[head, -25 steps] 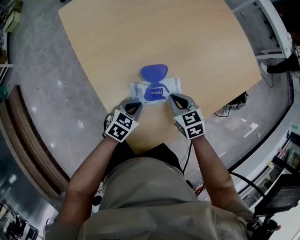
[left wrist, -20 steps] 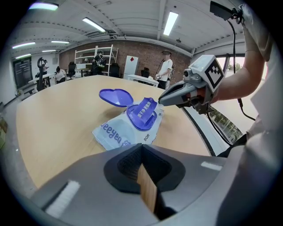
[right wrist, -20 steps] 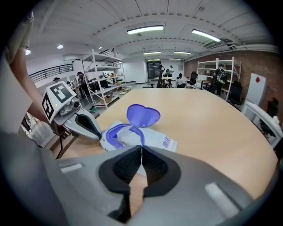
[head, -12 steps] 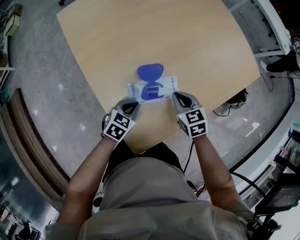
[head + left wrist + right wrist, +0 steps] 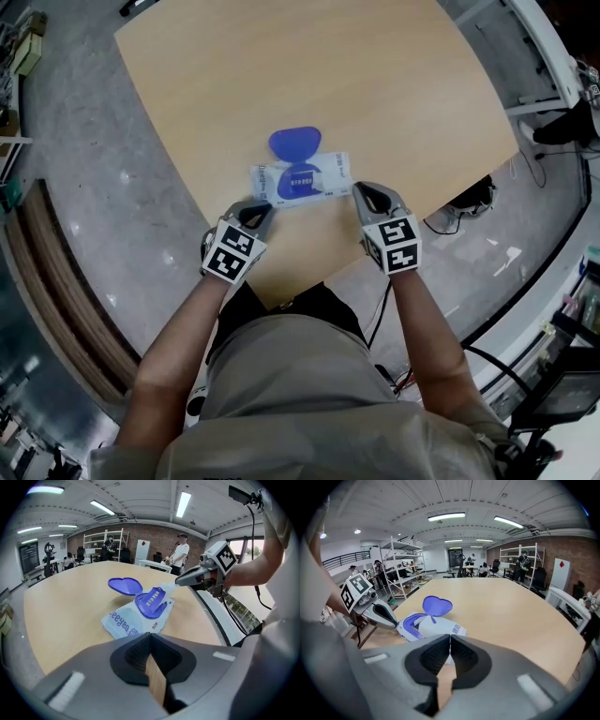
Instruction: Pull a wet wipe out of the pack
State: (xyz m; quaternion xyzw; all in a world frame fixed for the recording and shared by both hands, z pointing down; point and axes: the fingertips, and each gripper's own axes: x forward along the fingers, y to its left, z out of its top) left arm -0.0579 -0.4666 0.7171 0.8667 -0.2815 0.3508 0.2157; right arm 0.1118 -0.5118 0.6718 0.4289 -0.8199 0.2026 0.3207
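Observation:
A white and blue wet wipe pack (image 5: 330, 172) lies flat near the front edge of the wooden table (image 5: 281, 66). Its round blue lid (image 5: 294, 142) is flipped open toward the far side. My left gripper (image 5: 262, 208) is shut just short of the pack's near left corner. My right gripper (image 5: 359, 190) is shut at the pack's right end; I cannot tell if it touches. The left gripper view has the pack (image 5: 126, 623) ahead of the shut left gripper (image 5: 150, 637), with the right gripper (image 5: 178, 580) beyond. The right gripper view shows the pack (image 5: 436, 627), its lid (image 5: 437, 605) and the left gripper (image 5: 396, 622).
The table's curved front edge (image 5: 281, 298) runs just behind both grippers, close to the person's body. Grey floor surrounds the table, with cables (image 5: 464, 202) at the right. Shelving (image 5: 401, 569) and several people stand far across the room.
The right gripper has drawn back to the right, off the pack's near right corner. The left gripper has eased slightly left. The pack has shifted a little left.

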